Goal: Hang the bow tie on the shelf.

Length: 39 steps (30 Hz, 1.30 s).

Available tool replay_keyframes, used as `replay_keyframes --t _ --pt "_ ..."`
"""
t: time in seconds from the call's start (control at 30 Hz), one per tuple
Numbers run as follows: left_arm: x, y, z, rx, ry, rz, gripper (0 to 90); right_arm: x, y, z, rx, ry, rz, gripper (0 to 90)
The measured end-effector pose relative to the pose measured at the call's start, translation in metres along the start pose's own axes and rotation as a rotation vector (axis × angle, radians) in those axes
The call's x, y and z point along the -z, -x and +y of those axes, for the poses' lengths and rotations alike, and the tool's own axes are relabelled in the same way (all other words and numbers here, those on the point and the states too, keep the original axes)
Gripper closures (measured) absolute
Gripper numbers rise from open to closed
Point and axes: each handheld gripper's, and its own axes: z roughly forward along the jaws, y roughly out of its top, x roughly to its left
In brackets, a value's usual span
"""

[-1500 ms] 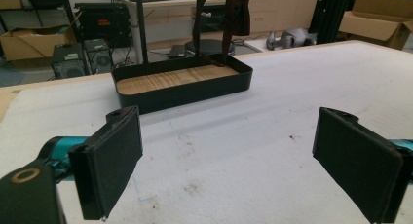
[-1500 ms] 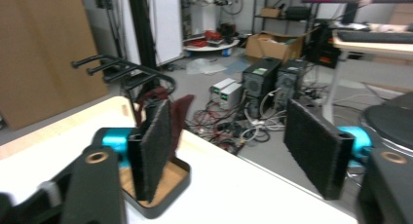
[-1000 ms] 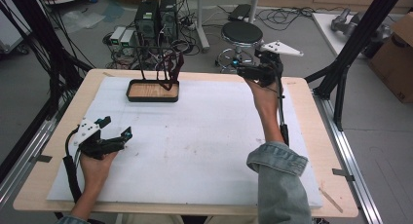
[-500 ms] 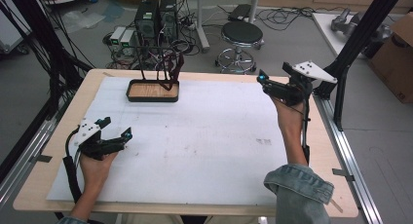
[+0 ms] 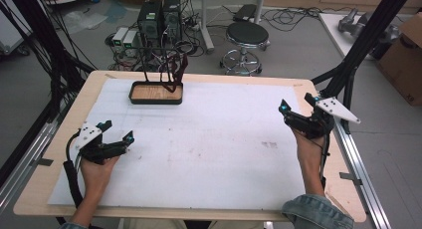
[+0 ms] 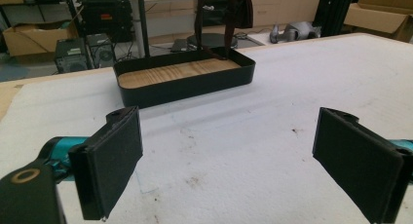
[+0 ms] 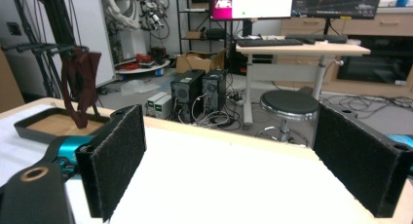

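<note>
Both claws empty, jaws wide apart. Right claw (image 5: 293, 114) has pulled back from the black tray (image 5: 156, 93) to the tabletop's (image 5: 224, 154) near right edge; dark cloth (image 5: 174, 72) now hangs over the tray. Left claw (image 5: 115, 137) unmoved, well clear. Placement looks done.

Even, diffuse indoor light; soft overall focus.
The white bench (image 5: 214, 139) surface reads bright without glare, and shadows beneath the tray (image 5: 155, 93) are faint. In both gripper views the near jaws look slightly blurred, and the lit monitor (image 7: 251, 2) is overexposed.
</note>
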Motion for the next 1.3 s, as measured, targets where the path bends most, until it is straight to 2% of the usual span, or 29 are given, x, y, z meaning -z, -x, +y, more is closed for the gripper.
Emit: replay_keyframes --t 0.13,0.4,0.47,0.6,0.93,1.1,1.2,1.3 --pt "0.0 0.0 0.0 -0.001 -0.003 0.002 11.2 0.011 0.001 -0.021 -0.025 -0.017 -0.005 11.5" --pt "0.0 -0.002 -0.001 0.006 -0.018 0.018 11.3 0.024 -0.006 -0.063 -0.037 -0.051 -0.007 11.5" --pt "0.0 -0.002 -0.001 0.001 -0.033 0.027 11.2 0.026 -0.009 -0.072 -0.036 -0.064 -0.01 11.5" --pt "-0.001 -0.005 -0.003 0.017 -0.061 0.034 11.2 0.029 -0.015 -0.085 -0.023 -0.081 -0.018 11.5" --pt "-0.002 -0.006 -0.005 0.027 -0.087 0.042 11.2 0.028 -0.016 -0.091 -0.038 -0.118 -0.001 11.5" --pt "-0.001 -0.006 -0.005 0.023 -0.085 0.044 11.2 0.024 -0.018 -0.093 -0.03 -0.162 0.008 11.5" --pt "-0.001 -0.007 -0.005 0.024 -0.087 0.043 11.2 0.024 -0.018 -0.093 -0.013 -0.151 0.005 11.5" --pt "-0.002 -0.006 -0.005 0.024 -0.094 0.048 11.2 0.025 -0.018 -0.092 -0.027 -0.154 0.007 11.5"
